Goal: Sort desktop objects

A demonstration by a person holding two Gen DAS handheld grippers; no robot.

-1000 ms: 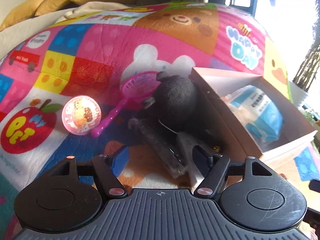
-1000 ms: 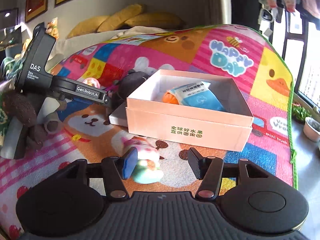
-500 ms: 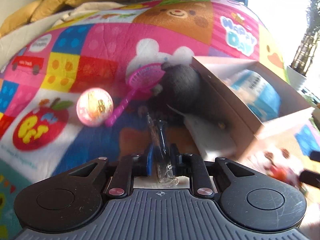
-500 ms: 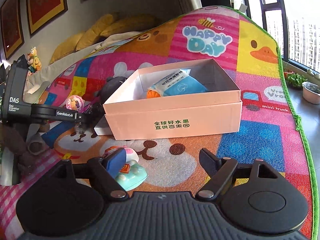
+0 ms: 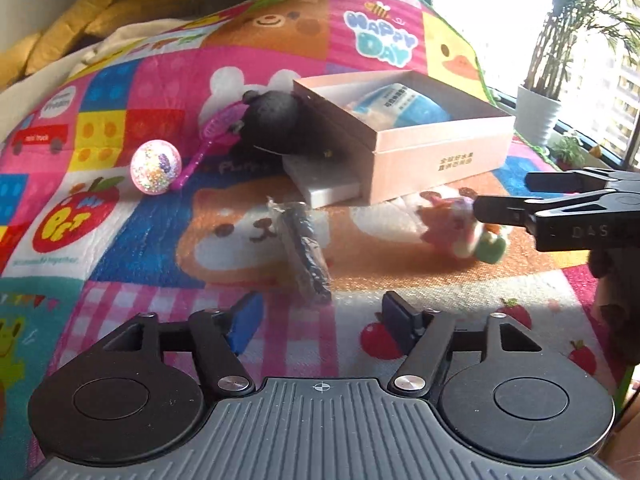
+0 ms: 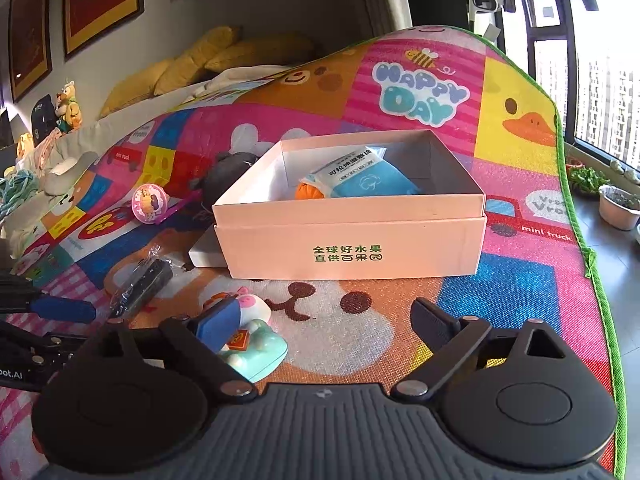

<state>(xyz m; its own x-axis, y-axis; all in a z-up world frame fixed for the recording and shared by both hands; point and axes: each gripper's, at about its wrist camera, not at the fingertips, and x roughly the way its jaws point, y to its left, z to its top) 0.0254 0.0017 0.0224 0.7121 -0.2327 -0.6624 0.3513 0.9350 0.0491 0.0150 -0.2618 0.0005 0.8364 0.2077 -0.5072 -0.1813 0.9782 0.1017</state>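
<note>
We watch the left tongs (image 5: 318,314) spring apart again, their jaws just opened and nothing between them. Half a second back they were pinched on the black item in clear wrap (image 5: 305,254); now that packet lies loose on the play mat (image 5: 132,248), just ahead of the blue pads, tilted on the bear's face and well short of the pink box (image 5: 420,148). So the packet is dragged out from beside the black plush (image 5: 272,122) and the white slab (image 5: 326,182), then let go in the open. We read that as a repositioning, not a delivery: it is not in the box yet.

Over on the other side, the right tongs (image 6: 326,320) have been widening too, and they stand far apart with nothing clamped. The little pig figure on its mint base (image 6: 252,336) sits on the mat right by the left-hand pad; whether the pad touches it we cannot tell, but the far pad is clear of it.

Inside the box we see the blue wipes pack (image 6: 360,178) and something orange (image 6: 308,192) already stowed. The glitter ball (image 5: 156,166) and the pink toy racket (image 5: 208,140) wait on the mat. The sorting looks to us partly done, with several pieces still outside and a fresh grip needed on either the packet or the pig.
</note>
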